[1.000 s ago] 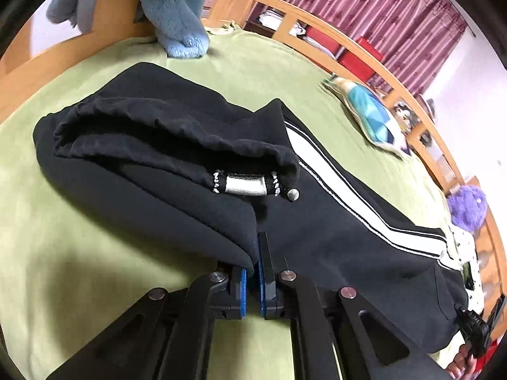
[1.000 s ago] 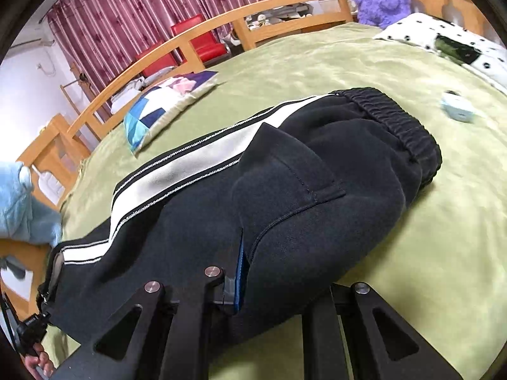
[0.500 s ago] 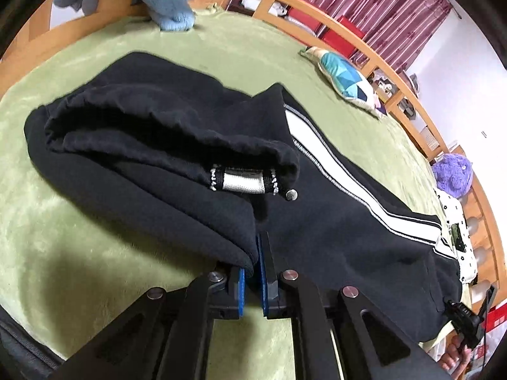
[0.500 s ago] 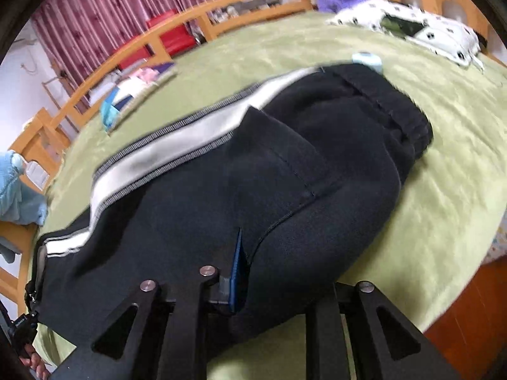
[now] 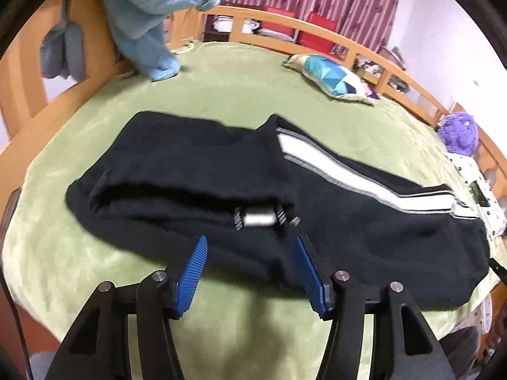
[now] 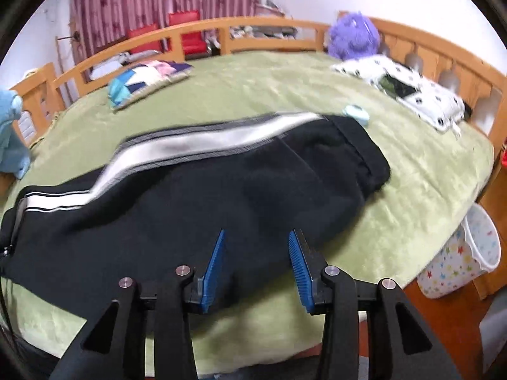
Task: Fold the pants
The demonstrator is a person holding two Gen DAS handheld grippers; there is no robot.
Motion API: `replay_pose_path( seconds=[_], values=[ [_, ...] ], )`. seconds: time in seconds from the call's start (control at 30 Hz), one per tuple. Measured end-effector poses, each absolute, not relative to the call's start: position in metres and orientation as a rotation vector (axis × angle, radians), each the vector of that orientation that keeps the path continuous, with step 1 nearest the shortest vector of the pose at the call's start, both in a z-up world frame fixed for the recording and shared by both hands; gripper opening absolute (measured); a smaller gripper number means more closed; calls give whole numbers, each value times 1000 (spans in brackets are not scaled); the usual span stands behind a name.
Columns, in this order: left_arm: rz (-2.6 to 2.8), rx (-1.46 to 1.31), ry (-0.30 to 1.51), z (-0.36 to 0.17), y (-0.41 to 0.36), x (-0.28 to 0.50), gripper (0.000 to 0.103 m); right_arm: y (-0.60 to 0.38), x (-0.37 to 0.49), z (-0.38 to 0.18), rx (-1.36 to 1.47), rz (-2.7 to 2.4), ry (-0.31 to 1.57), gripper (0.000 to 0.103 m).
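Black pants (image 5: 190, 171) with a white side stripe (image 5: 329, 164) lie folded lengthwise on the green bed, the waistband with its drawcord toward the left. My left gripper (image 5: 250, 243) is open, its blue pads either side of the near edge by the waistband, holding nothing. In the right wrist view the pants (image 6: 221, 196) stretch across the bed with the stripe (image 6: 202, 142) on the far side. My right gripper (image 6: 258, 237) is open and empty over the pants' near edge.
Green bed cover (image 5: 240, 95) inside a wooden rail (image 5: 348, 47). A light blue plush (image 5: 149, 15) at the back left, a patchwork pillow (image 6: 149, 79), a purple plush (image 6: 353, 36), a spotted pillow (image 6: 412, 95), a small blue object (image 6: 356, 114). A star-print bin (image 6: 465, 253) stands beside the bed.
Both grippers have opened and let go of the pants' near edge, and pulled back a little. The pants now lie flat on the bed.
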State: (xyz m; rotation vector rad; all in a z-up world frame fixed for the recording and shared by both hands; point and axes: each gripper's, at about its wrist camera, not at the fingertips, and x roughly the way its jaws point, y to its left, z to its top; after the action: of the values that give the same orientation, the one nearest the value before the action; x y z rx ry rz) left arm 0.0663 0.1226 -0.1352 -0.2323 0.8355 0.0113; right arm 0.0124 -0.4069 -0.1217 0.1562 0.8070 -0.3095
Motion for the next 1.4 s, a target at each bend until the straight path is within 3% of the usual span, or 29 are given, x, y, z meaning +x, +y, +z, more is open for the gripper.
replay_pose_path(
  seconds=[0.07,0.37,0.4,0.43,0.47,0.73,0.87,0.93,0.97,1.03,1.2,1.4],
  values=[
    [-27,-219,845,-135,115,81,60,-390,16,-118,157,-276,784,47],
    [88,45,864,-157,78,130,63,-336,26,-130,102,-199,825,47],
    [116,60,850,-157,81,132,50,-334,26,-132,97,-204,832,47],
    [115,53,827,-154,87,135,29,-333,25,-134,96,-207,836,47],
    [80,23,815,-149,95,138,14,-332,24,-136,96,-216,838,47],
    [232,-18,708,-101,169,191,11,-339,25,-145,130,-277,856,47],
    [287,-136,769,-90,197,210,17,-349,22,-142,128,-305,851,47],
    [307,-126,820,-90,193,214,25,-362,20,-140,136,-328,845,47],
    [317,-112,816,-90,188,211,32,-369,19,-139,143,-338,842,48],
    [371,-58,774,-87,175,203,67,-392,17,-136,167,-370,828,50],
    [360,-28,723,-77,145,185,69,-466,8,-138,268,-465,779,70],
    [260,-119,748,-86,105,168,69,-561,25,-167,576,-430,761,73]
  ],
)
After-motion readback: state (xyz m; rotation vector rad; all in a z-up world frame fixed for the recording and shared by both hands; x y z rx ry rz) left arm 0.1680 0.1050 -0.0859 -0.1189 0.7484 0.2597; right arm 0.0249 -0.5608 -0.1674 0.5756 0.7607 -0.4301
